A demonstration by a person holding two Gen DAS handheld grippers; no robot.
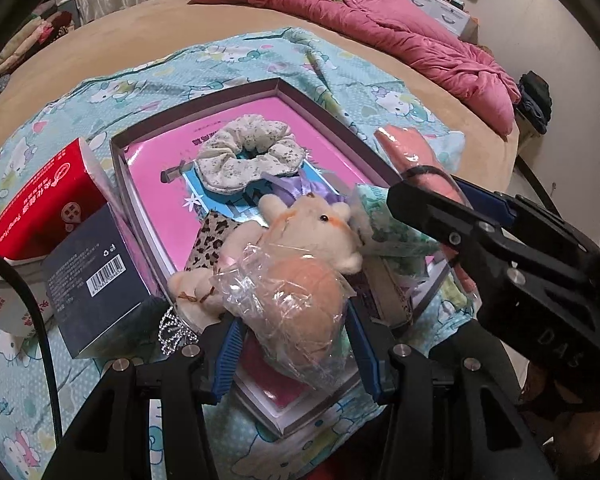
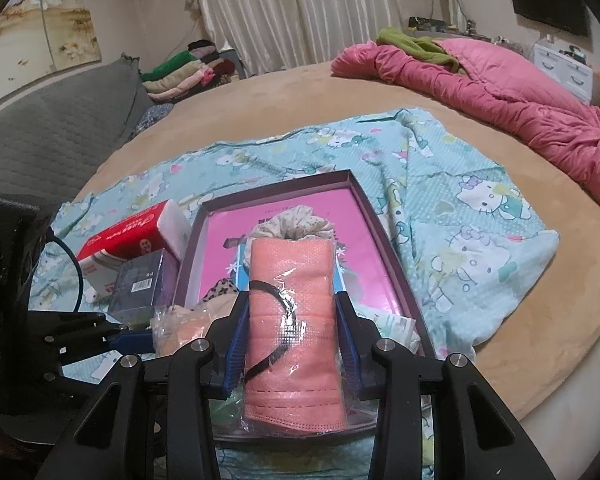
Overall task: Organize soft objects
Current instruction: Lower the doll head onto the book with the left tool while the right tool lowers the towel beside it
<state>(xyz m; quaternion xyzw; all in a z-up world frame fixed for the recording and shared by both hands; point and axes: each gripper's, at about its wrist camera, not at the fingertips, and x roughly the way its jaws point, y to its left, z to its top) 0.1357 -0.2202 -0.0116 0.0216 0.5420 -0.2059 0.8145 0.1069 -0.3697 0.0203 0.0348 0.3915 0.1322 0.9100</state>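
Note:
A shallow purple-rimmed box with a pink lining lies on the bed. In it are a floral scrunchie, a cream plush toy, a leopard-print piece and a green-patterned cloth. My left gripper is shut on a peach puff in crinkled plastic wrap, just above the box's near end. My right gripper is shut on a plastic-wrapped pack of salmon-pink face masks, held upright over the box. The pack hides part of the scrunchie. The right gripper enters the left wrist view from the right.
A red tissue pack and a dark blue carton stand left of the box on the Hello Kitty sheet. A silver chain lies by the carton. A pink quilt is heaped at the far right.

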